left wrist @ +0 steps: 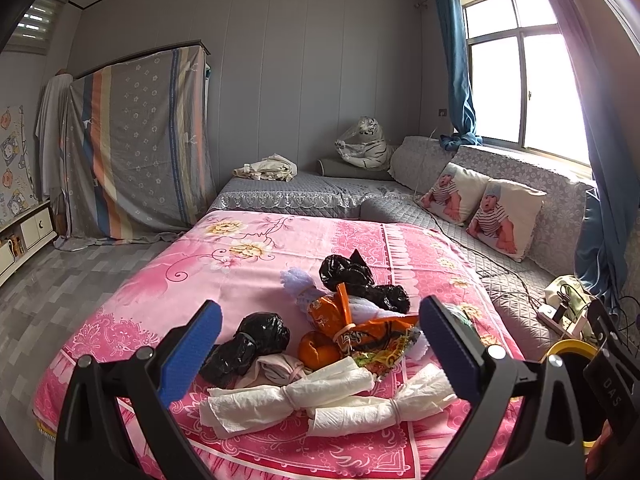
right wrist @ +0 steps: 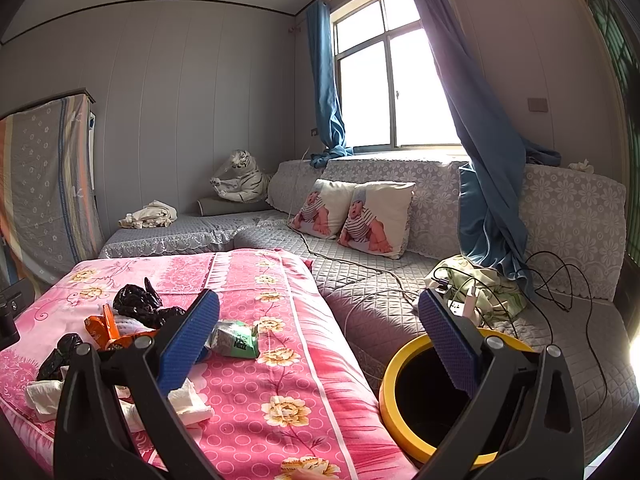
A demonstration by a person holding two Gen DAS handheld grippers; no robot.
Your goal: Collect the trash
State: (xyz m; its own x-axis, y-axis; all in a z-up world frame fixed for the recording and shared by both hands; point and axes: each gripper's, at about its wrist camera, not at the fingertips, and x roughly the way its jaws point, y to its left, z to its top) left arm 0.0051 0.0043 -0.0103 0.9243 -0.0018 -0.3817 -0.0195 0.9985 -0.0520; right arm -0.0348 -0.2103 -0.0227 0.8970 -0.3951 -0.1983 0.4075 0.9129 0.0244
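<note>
Both grippers hang over the pink floral bedspread (left wrist: 132,280) with their jaws spread wide and nothing between them: the left gripper (left wrist: 320,344) frames the heap of rubbish, while the right gripper (right wrist: 320,344) looks across the bed's right edge toward the yellow-rimmed round bin with a dark inside (right wrist: 400,384), which stands just beside the bed on the grey quilted sofa cover (right wrist: 376,280). The step in hand appears to be choosing a first piece, and the nearest ones suit best: the two white paper-towel rolls tied with rubber bands (left wrist: 288,400) lie at the front of the heap, so I would lower the left jaws across one roll at its banded waist, where it is narrow and firm, and close gently to avoid tearing. Behind them sit crumpled glossy black plastic bags (left wrist: 244,344), an orange snack wrapper (left wrist: 340,316) and a round orange fruit or peel (left wrist: 316,350), all touching and liable to drag together. Alone, nearer the right gripper, lies a crushed silver-and-green carton (right wrist: 234,340), an easy pick for that side.
</note>
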